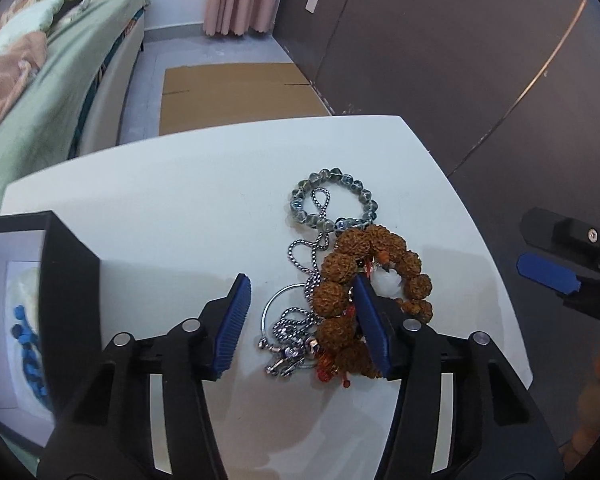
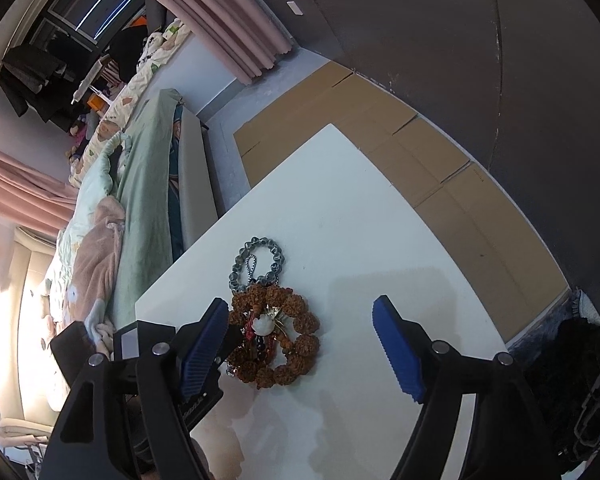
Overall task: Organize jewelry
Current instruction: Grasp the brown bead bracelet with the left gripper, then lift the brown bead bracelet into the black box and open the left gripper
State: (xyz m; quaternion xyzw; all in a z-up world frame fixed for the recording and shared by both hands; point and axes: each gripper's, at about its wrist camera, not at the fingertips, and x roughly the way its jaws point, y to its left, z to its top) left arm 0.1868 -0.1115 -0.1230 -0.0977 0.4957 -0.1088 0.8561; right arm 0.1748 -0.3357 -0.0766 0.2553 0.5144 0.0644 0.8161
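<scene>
Both grippers are open: the left gripper point(image 1: 300, 320), at lower centre, straddles the silver chain point(image 1: 300, 280) beside the brown bead bracelet point(image 1: 364, 292) on the white table point(image 1: 180, 200), so closing and lifting toward the box point(image 1: 66, 300) seems next, while the right gripper point(image 2: 300, 344) waits.

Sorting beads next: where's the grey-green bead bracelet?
In both wrist views the grey-green bead bracelet lies on the white table, at the pile's far end, touching the brown seed bracelet.

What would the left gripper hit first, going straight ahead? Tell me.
Likely the silver chain, heaped between the open fingers of the left gripper; its right finger already overlaps the brown bead bracelet, though contact depth is unclear.
</scene>
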